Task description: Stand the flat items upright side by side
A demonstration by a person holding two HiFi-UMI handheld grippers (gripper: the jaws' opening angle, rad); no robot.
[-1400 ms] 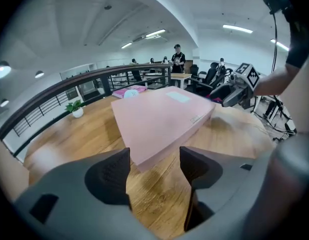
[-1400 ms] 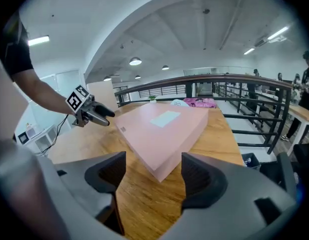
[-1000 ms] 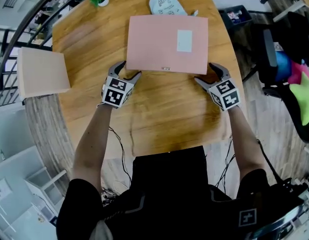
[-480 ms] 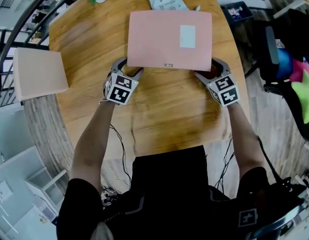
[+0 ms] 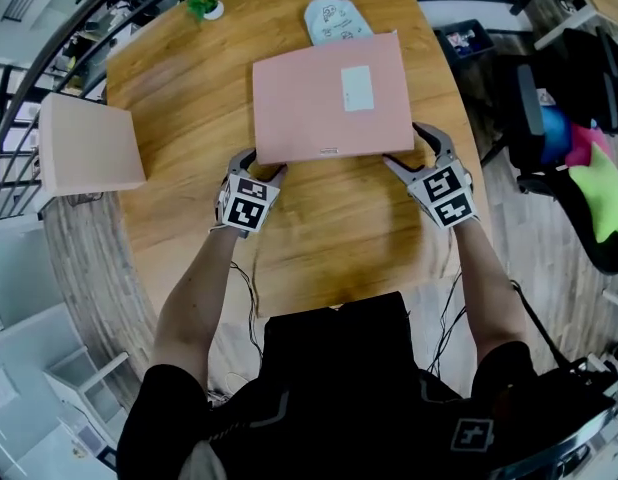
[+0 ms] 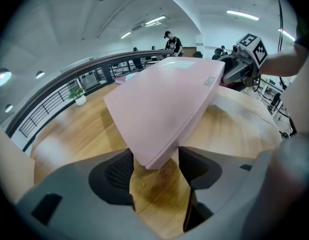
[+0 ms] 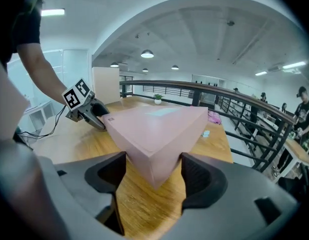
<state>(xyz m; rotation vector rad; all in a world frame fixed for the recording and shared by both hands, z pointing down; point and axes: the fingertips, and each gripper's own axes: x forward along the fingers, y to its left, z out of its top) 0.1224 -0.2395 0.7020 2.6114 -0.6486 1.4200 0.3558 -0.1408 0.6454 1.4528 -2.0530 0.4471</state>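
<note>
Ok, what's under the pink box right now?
The left gripper and right gripper hold the pink box by its near corners; beneath those, only wooden table shows. The box covers whatever lies under its middle and far edge.

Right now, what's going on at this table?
A person works with a handheld gripper in each hand. The left gripper and the right gripper each have their jaws closed on a near corner of the flat pink box. The box's near edge looks lifted off the wooden table, and it is tilted, not yet upright. A tan box appears to stand upright at the table's left edge, untouched.
</note>
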